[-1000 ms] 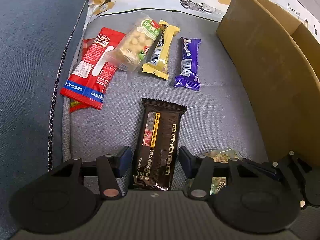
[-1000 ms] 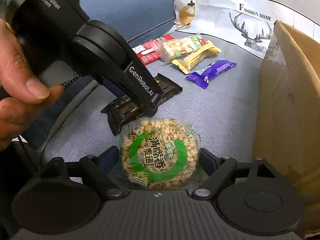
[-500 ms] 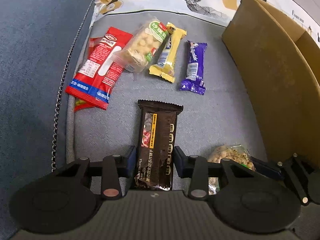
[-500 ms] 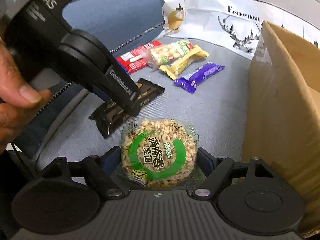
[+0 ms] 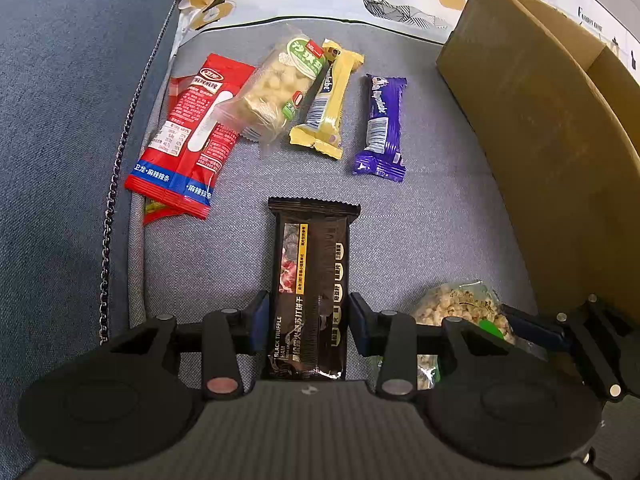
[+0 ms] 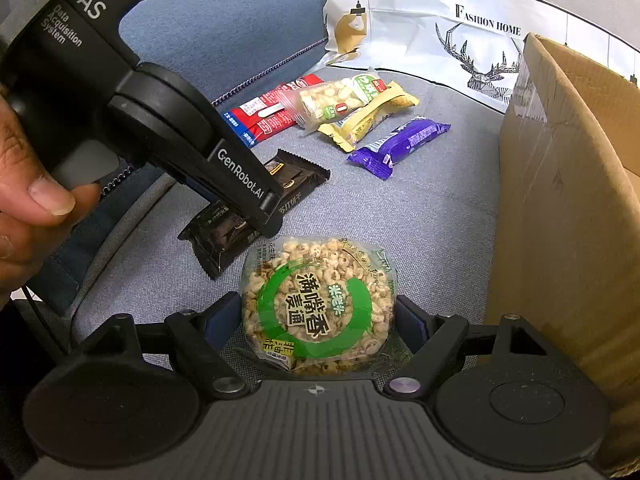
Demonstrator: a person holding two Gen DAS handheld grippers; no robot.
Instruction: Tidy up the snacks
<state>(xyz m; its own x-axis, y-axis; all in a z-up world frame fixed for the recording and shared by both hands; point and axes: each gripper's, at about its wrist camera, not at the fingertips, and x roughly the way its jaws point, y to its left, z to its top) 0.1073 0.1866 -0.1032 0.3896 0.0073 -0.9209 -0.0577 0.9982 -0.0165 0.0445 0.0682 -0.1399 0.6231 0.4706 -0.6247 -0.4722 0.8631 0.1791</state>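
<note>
The cardboard box (image 5: 536,128) stands on the grey cushion (image 5: 432,232) as the landmark. Well to its left lie red packets (image 5: 188,136), a clear puffed bar (image 5: 276,92), a yellow bar (image 5: 328,100) and a purple bar (image 5: 382,124) — nearest the box. The left gripper (image 5: 308,324), having just narrowed, clamps the black cracker pack (image 5: 310,280). Just beside the box, the right gripper (image 6: 318,320) clasps the round cereal cake (image 6: 316,304) — pads at its sides.

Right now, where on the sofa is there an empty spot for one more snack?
Bare cushion lies between the purple bar, the black cracker pack and the cardboard box. The far-left cluster around the red packet is crowded.
</note>
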